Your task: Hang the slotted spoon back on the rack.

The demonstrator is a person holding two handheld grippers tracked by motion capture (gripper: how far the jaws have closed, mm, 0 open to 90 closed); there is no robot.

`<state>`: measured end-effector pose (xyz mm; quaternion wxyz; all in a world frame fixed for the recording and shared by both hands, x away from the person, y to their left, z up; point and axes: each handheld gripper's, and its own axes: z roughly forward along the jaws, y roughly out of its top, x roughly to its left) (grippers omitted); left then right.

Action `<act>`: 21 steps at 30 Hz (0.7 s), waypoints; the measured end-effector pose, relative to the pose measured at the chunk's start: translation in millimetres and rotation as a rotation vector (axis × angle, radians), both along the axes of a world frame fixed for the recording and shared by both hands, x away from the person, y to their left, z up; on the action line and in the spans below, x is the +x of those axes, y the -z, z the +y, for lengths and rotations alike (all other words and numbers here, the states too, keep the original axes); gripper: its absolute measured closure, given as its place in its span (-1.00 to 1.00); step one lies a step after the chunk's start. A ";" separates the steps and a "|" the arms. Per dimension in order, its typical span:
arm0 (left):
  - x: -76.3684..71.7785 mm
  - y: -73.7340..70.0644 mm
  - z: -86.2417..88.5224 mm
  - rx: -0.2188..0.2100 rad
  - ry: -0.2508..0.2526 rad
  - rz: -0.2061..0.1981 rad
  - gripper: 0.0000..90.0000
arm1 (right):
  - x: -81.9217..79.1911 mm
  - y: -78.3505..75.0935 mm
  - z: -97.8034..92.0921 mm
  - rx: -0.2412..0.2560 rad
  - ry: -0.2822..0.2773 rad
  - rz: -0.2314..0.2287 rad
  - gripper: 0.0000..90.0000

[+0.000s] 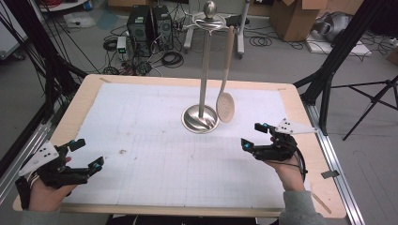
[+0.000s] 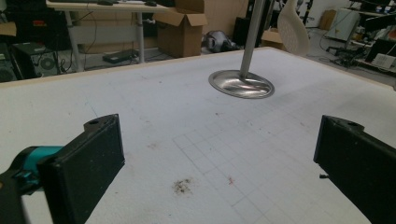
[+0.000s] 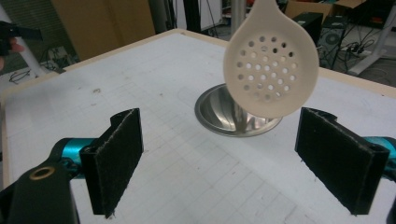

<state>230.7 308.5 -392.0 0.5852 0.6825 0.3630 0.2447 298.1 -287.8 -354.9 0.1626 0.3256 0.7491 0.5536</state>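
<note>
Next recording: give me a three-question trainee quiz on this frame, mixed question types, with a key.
1. True or false: the slotted spoon hangs from the top of the metal stand, its perforated head beside the base.
2. Which gripper is nearer the spoon?
A. left gripper
B. right gripper
C. both equally near
3. Fill in: both grippers' jaws stand ____ with nothing between them.

Key: 1 true; 2 B; 3 open.
</note>
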 end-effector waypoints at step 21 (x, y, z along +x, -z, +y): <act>8.9 3.3 -2.5 -0.004 0.007 0.008 -0.96 | -18.8 20.7 -24.5 -0.021 0.083 -0.004 -0.69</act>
